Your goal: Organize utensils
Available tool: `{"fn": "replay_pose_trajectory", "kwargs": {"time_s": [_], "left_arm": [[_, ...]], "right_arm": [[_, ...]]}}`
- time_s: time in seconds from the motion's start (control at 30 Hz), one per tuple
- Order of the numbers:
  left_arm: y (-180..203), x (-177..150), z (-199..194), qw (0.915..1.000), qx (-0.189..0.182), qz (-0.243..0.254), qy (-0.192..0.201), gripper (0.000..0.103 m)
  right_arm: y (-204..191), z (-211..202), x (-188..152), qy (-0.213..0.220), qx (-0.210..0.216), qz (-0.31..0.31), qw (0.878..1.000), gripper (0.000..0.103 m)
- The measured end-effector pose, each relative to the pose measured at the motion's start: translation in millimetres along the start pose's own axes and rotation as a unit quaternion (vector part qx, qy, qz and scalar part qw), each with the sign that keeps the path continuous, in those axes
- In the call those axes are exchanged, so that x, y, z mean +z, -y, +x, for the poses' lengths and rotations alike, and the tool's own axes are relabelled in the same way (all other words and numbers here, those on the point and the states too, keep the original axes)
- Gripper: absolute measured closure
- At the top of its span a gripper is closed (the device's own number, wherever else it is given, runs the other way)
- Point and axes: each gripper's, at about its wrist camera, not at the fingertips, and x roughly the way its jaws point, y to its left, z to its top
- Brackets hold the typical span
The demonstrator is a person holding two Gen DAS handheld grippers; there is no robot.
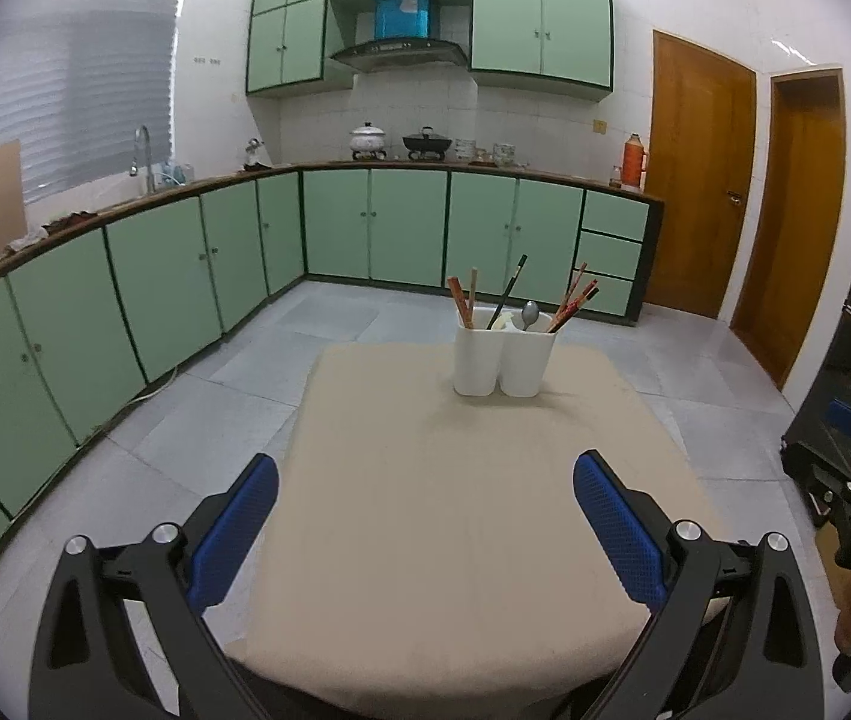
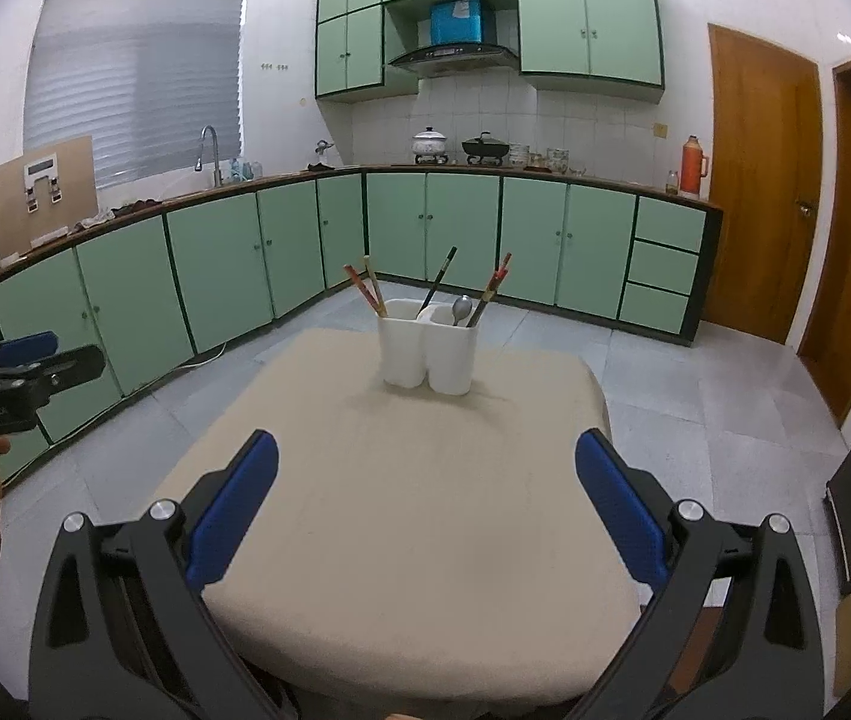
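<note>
We hold both tools wide apart in the jaws and empty: the left gripper (image 1: 425, 516) and the right gripper (image 2: 425, 504) hover over the near half of the cloth-covered table (image 1: 425, 570), well apart from anything to grasp. Ahead, toward the far edge, stands the white two-compartment holder (image 1: 503, 357), upright. Red-patterned chopsticks (image 1: 460, 300) lean in its left cup; a black chopstick (image 1: 506, 291) stands near the middle divider; a metal spoon (image 1: 529, 315) and more chopsticks (image 1: 574, 300) fill the right cup. Nothing lies loose on the cloth, so we judge the sorting largely done, or the remaining step a regrouping inside the holder.

To do that well, we would approach from above, close on one shaft near its upper end, and lift straight up so the light holder does not tip; the other tool could steady its wall.

Behind, green cabinets (image 1: 407, 228) line the kitchen. Pale lettering on each opposite tool's body is too small to read.
</note>
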Motion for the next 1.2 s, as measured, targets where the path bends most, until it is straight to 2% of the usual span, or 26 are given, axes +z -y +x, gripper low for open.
{"fn": "replay_pose_trajectory", "kwargs": {"time_s": [0.4, 0.6, 0.73, 1.07, 1.2], "left_arm": [[-11.5, -24.4, -43.3, 0.9993, 0.017, -0.033, 0.004, 0.006], [-3.2, -34.7, -62.9, 0.9991, 0.034, -0.017, 0.019, 0.006], [1.3, -37.9, -77.3, 0.9989, 0.032, -0.02, 0.029, 0.006], [10.8, -46.9, -113.1, 0.9977, 0.04, -0.021, 0.051, 0.006], [8.1, -54.0, -130.9, 0.9962, 0.039, -0.029, 0.072, 0.006]], "right_arm": [[0.0, -24.5, -9.7, 0.013, -0.004, 0.024, 1.0, 0.006], [-2.2, -39.5, -7.9, 0.028, 0.005, 0.041, 0.999, 0.006], [-5.1, -51.8, -9.4, 0.04, 0.009, 0.05, 0.998, 0.006], [-22.3, -89.5, -23.3, 0.065, 0.001, 0.035, 0.997, 0.006], [-24.3, -102.5, -26.9, 0.066, 0.004, 0.037, 0.997, 0.006]]}}
